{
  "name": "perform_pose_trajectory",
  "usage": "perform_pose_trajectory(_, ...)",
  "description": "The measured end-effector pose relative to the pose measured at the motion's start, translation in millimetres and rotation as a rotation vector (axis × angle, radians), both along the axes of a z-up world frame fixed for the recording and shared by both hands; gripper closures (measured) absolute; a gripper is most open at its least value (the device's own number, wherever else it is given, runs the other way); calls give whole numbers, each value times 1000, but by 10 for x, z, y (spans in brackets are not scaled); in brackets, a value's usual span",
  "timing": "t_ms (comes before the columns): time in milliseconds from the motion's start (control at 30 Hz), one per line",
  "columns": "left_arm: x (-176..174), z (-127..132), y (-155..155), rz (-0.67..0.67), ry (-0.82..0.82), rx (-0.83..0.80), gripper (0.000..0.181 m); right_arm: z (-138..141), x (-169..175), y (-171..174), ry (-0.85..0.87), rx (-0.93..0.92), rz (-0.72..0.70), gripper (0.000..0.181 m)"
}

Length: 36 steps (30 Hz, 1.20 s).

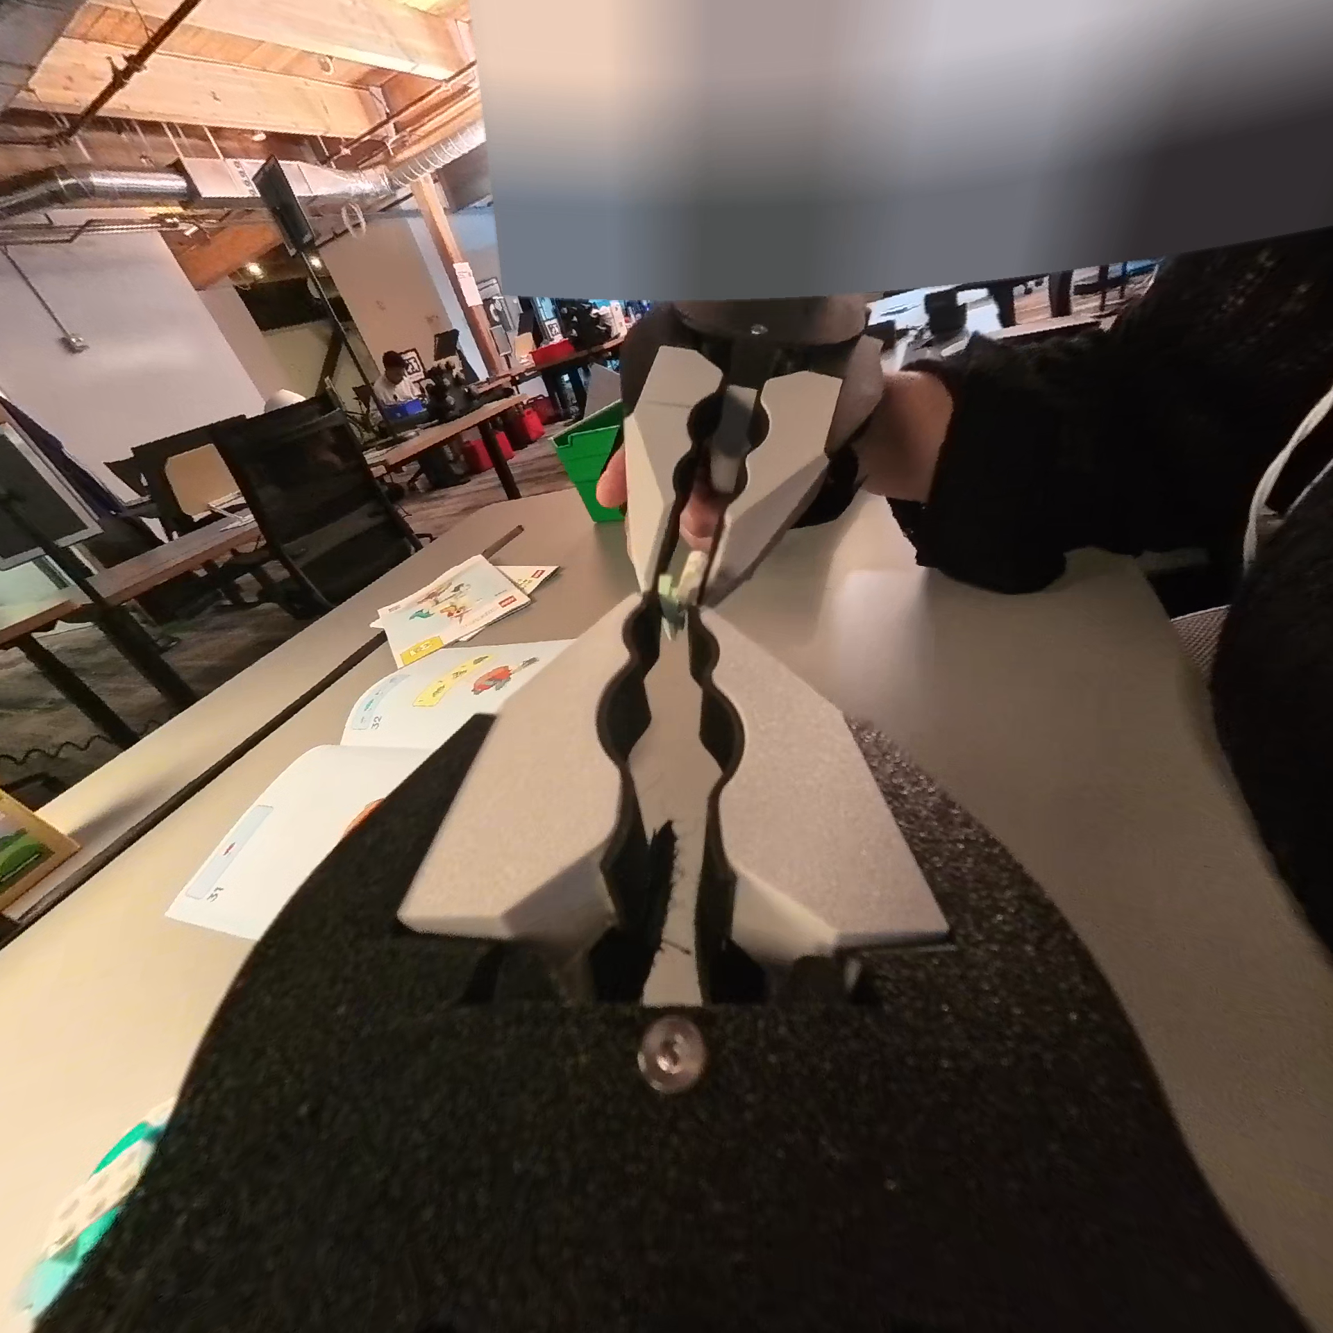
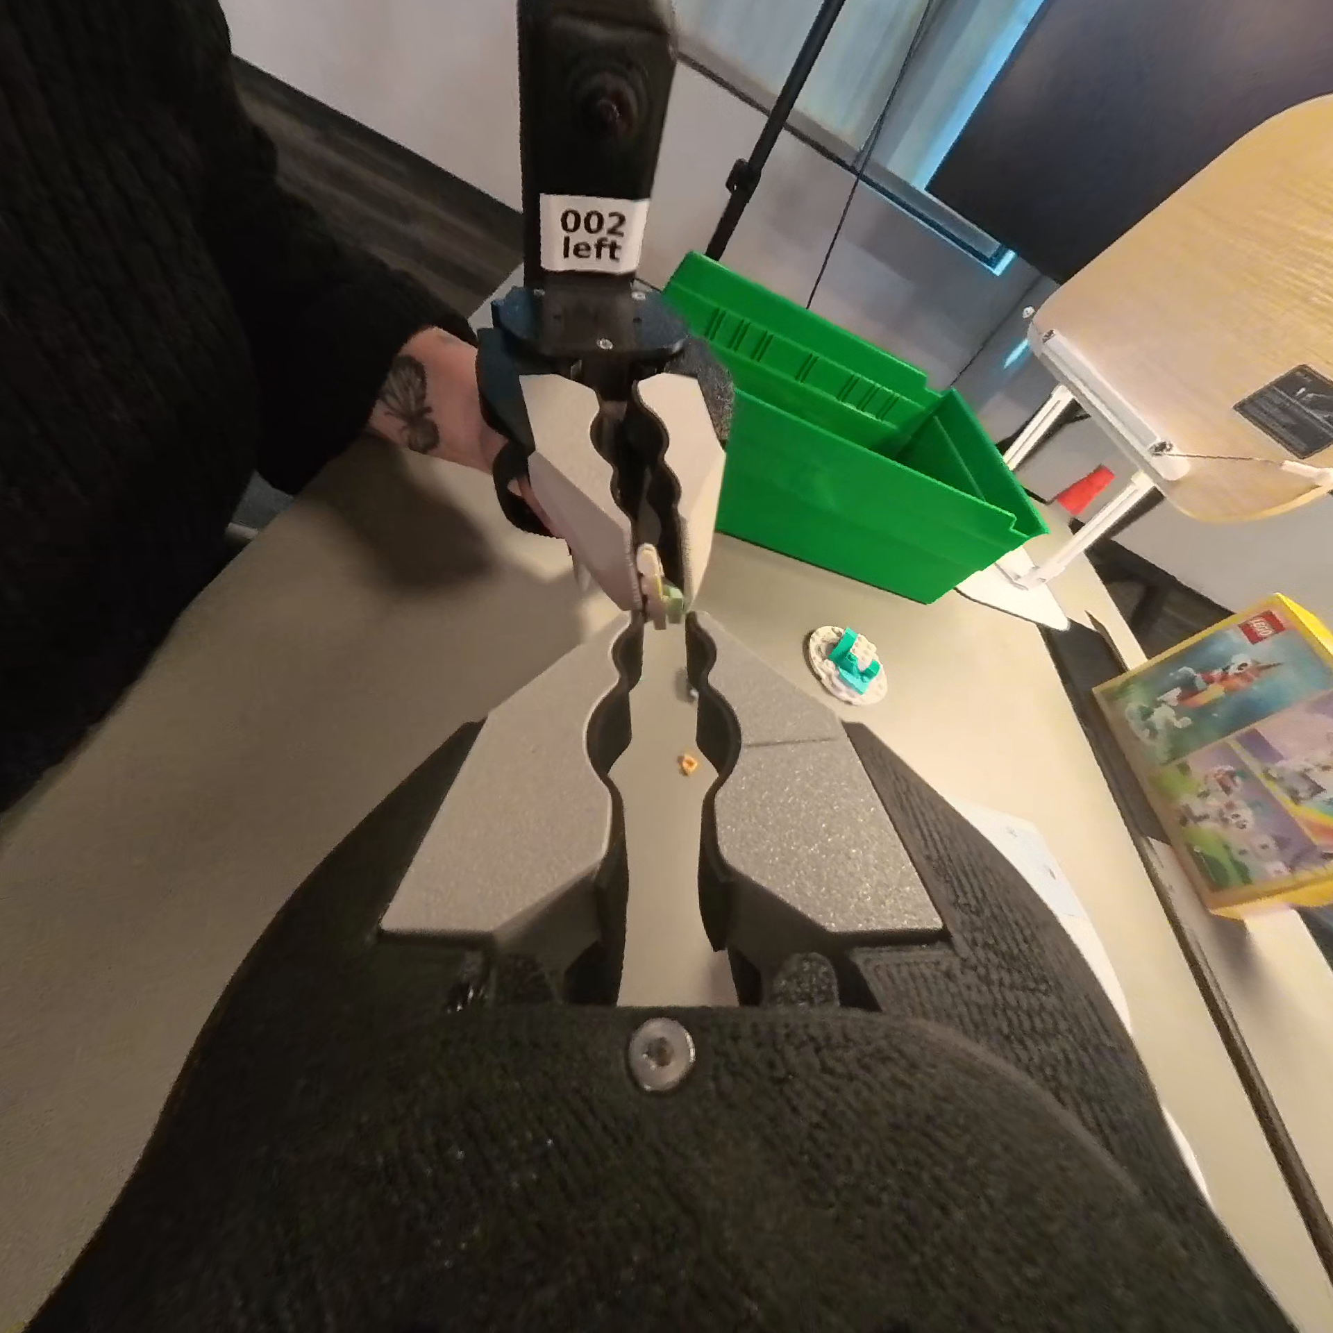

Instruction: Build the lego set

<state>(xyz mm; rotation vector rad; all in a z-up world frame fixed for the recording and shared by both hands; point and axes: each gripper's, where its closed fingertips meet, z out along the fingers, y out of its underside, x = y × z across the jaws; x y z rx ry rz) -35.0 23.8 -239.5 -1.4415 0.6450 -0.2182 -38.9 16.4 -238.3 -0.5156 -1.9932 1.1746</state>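
Note:
My two grippers meet tip to tip above the grey table. My left gripper is shut on a small white and pale green lego piece. It comes in from above in the right wrist view, pinching the same white and green piece. My right gripper is closed to a narrow gap at the lower end of that piece. In the left wrist view it comes from above and grips the piece. A round white plate with a teal build lies on the table to the right.
A green bin stands behind the grippers. A lego box lies at the right table edge. A tiny orange piece lies on the table under my right gripper. Instruction booklets and an open booklet lie to the left. Less than 4 cm separates the two grippers' tips.

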Motion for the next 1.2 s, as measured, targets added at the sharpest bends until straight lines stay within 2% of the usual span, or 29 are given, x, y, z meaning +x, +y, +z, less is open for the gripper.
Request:
perform_pose_trajectory(33, -1, -4, 0, 3, 9, 1, 176, 8, -1, 5, 9, -1, -1, 172)
perform_pose_trajectory(267, 15, -69, 6, 20, 118, 0, 176, -43, 10, -12, 42, 66, 4, 173)
perform_pose_trajectory(500, 10, -207, -1, 53, 321, -24, 176, -163, 13, -23, 46, 147, 2, 175)
perform_pose_trajectory(833, -39, -377, 62, 134, 465, -48, 176, -337, -20, 40, -21, 140, -26, 176)
perform_pose_trajectory(1200, -28, -404, 80, 92, 330, -118, 175, -367, -16, 55, -62, 0, 0, 176)
